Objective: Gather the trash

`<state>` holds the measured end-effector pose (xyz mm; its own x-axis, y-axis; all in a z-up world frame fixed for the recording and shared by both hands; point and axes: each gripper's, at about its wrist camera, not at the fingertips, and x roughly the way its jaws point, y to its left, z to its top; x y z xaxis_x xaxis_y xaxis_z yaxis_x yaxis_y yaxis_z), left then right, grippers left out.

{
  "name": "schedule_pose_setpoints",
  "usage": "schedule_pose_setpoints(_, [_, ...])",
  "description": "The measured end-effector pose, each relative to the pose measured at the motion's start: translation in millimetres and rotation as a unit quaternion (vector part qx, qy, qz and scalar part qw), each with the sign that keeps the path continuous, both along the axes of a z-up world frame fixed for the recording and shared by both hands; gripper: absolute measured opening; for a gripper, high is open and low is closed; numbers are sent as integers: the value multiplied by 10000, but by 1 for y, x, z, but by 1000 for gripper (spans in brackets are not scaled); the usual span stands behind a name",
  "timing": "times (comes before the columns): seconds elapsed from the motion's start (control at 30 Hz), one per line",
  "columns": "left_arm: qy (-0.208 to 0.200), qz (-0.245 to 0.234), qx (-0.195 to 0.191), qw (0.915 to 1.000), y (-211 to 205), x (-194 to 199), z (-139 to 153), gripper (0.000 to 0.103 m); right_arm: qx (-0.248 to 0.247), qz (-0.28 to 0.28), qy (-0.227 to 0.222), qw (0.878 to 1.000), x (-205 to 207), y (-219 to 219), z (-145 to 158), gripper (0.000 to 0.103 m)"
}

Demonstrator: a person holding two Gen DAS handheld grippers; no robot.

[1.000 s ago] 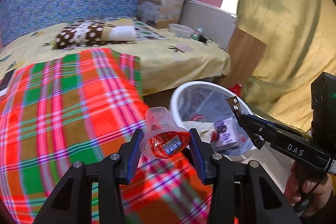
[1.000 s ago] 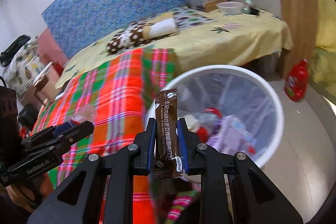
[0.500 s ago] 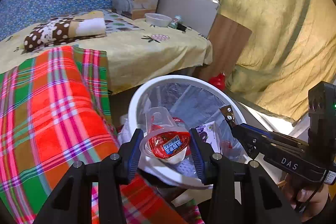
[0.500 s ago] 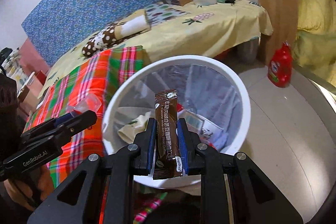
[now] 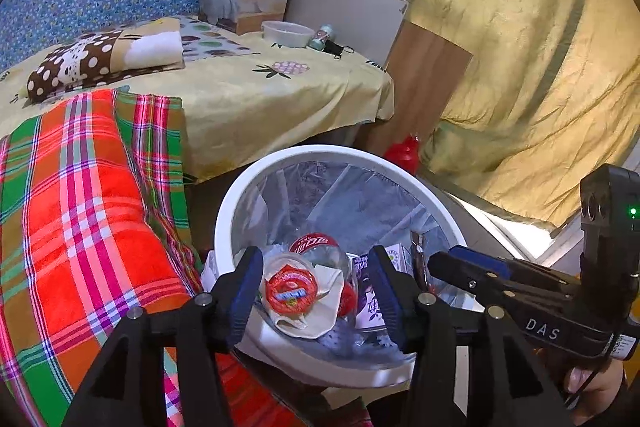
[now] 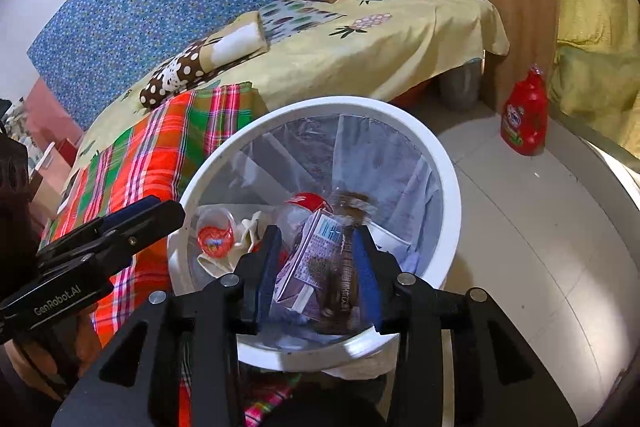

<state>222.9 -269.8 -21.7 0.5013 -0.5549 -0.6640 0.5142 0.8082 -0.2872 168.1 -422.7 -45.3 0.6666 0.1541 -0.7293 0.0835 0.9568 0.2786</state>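
Over the white trash bin (image 5: 224, 211), both the left gripper (image 5: 316, 291) and right gripper (image 6: 318, 267) are opening empty, the jelly cup (image 5: 290, 291) and brown sachet (image 6: 346, 279) dropping onto trash inside, this load nearly done.

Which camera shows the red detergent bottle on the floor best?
The right wrist view: the red detergent bottle stands in full on the floor beside the wooden panel. The left wrist view shows only its top behind the white bin's rim.
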Motion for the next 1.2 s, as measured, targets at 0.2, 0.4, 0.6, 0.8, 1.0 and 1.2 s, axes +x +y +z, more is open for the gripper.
schedule_pose_setpoints(0.2, [-19, 141, -77, 9999, 15, -7, 8, 54, -27, -56, -83, 9999, -7, 2, 6, 39])
schedule_pose_setpoints(0.4, [-84, 338, -4, 9994, 34, -26, 17, 54, -92, 103, -231, 9996, -18, 20, 16, 39])
schedule_pose_setpoints(0.6, [-152, 533, 79, 9984, 56, -54, 25, 55, -224, 267, -434, 9985, -34, 39, 28, 39])
schedule_pose_setpoints(0.8, [-270, 779, 102, 9965, 78, -82, 36, 55, -371, 434, -576, 9967, -50, 56, 36, 40])
schedule_pose_setpoints(1.0, [-405, 964, 205, 9943, 98, -110, 44, 55, -433, 546, -671, 9953, -66, 70, 39, 40])
schedule_pose_setpoints(1.2, [-402, 1183, 250, 9919, 115, -132, 44, 55, -548, 644, -796, 9932, -83, 83, 41, 40])
